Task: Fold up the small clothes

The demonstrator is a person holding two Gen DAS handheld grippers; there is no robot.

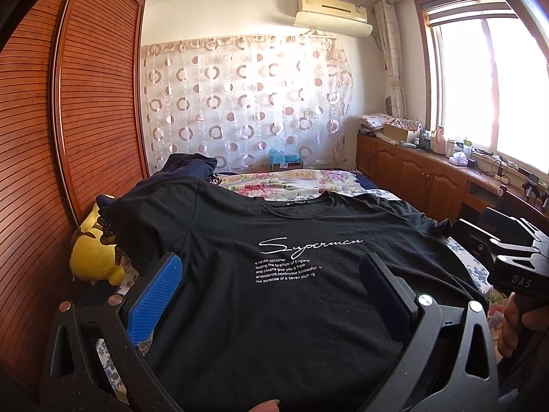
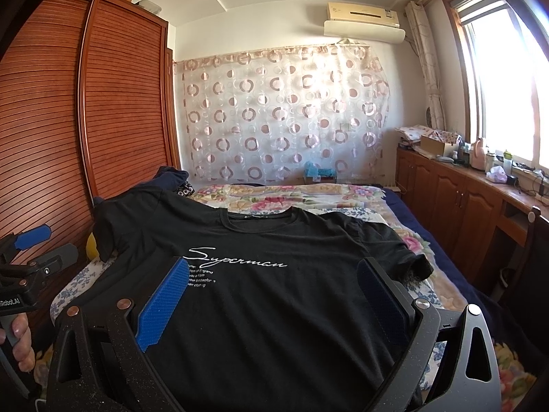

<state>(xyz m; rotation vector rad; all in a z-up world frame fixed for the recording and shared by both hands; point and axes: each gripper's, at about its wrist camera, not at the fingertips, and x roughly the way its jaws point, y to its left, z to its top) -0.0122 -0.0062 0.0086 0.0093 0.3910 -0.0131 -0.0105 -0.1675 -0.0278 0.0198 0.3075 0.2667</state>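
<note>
A black T-shirt (image 1: 274, 295) with white "Superman" lettering lies spread face up on the floral bedspread (image 1: 295, 182), collar pointing away from me. Its left sleeve (image 1: 147, 216) rests raised over a bump, and its right sleeve (image 2: 405, 247) lies flat. My left gripper (image 1: 271, 271) hovers open over the shirt's lower chest, nothing between its blue pads. My right gripper (image 2: 274, 267) is also open above the same part of the shirt, slightly further right. Neither is touching the cloth as far as I can see. The shirt's hem is hidden below both views.
A yellow plush toy (image 1: 92, 254) lies at the bed's left edge beside the slatted wooden wardrobe (image 1: 85, 110). Dark blue clothes (image 1: 188, 166) are piled at the far left of the bed. Wooden cabinets (image 2: 456, 199) with clutter run under the window on the right.
</note>
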